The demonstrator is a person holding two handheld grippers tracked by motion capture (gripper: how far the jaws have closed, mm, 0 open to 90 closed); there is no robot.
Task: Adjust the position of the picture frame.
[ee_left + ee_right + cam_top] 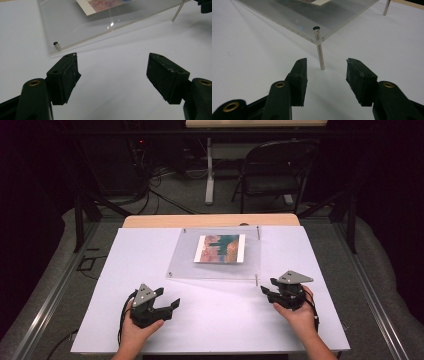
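White table top (215,320): large sheet over a wooden table, bare around both grippers.
Clear plastic plate (215,267): square, raised off the white top on thin metal posts; sits at the middle of the far half, between and beyond the two grippers.
Picture (220,248): colourful print with a white border, lying flat at the plate, slightly toward its far side; whether on or under the plastic cannot be told.
Left gripper (172,306): held low over the near left of the table, jaws wide apart, nothing between them; points toward the plate's near left corner, well short of it.
Right gripper (264,291): near the plate's near right corner; jaws partly apart, nothing between them, lined up on the post just ahead.
Corner post (319,50): slim metal pin with a cap (316,28) flush on the plate, standing upright, untouched.
Risk, post: thin and smooth; an off-centre pinch would likely let it slip or tilt.
Risk, plate: a sideways nudge from the right jaws could slide the whole plate and shift the picture.
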